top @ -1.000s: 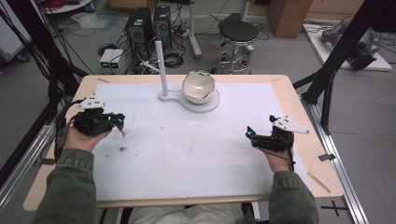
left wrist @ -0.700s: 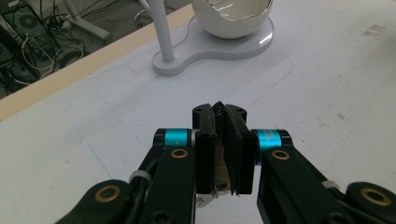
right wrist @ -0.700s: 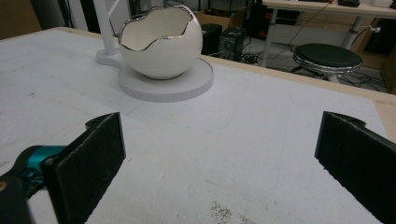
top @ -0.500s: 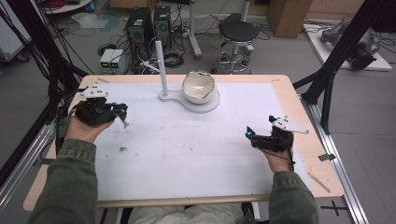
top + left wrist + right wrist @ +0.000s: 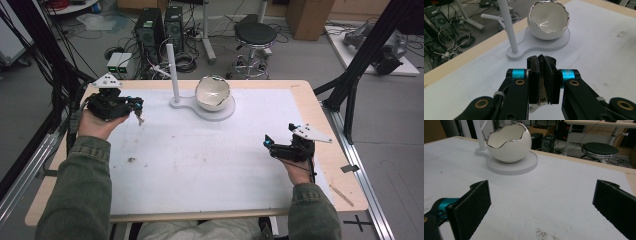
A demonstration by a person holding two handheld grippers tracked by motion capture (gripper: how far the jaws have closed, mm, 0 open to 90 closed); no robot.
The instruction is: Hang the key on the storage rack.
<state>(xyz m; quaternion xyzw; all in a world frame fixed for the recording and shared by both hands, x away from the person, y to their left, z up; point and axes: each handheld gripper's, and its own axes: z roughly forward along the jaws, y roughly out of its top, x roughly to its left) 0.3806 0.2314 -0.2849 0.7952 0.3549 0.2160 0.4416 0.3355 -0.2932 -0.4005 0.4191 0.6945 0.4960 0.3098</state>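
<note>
White egg-shaped bowl (image 5: 548, 21) stands beyond left tool (image 5: 544, 72), clamping keys (image 5: 138, 118).

No readable text, label, brand, number or sign anywhere: none on the white table cover, the egg-shaped bowl, its stand, the grippers or the equipment on the floor behind the table.
</note>
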